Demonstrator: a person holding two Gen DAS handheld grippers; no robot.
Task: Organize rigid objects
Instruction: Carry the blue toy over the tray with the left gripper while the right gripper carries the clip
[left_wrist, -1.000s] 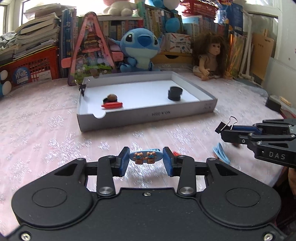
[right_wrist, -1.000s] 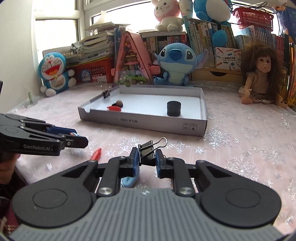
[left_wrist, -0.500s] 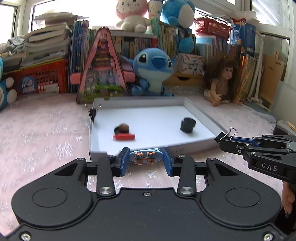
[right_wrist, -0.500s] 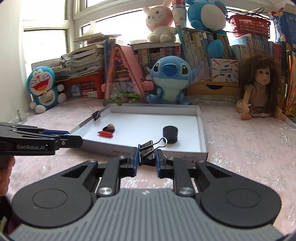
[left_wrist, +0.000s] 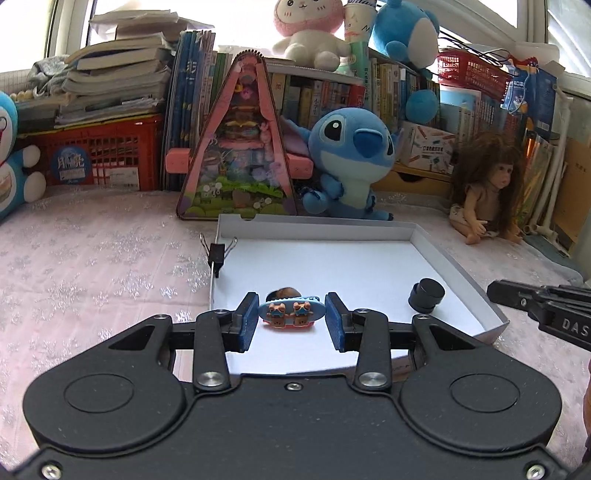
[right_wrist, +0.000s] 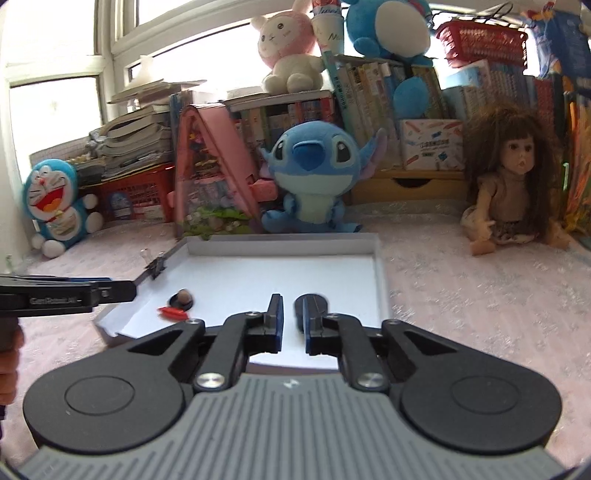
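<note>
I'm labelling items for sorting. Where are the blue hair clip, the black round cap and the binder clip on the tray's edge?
blue hair clip (left_wrist: 291, 312): left wrist view, middle of its decorated face.
black round cap (left_wrist: 427, 294): left wrist view, its side.
binder clip (left_wrist: 217, 254): left wrist view, its black body.
</note>
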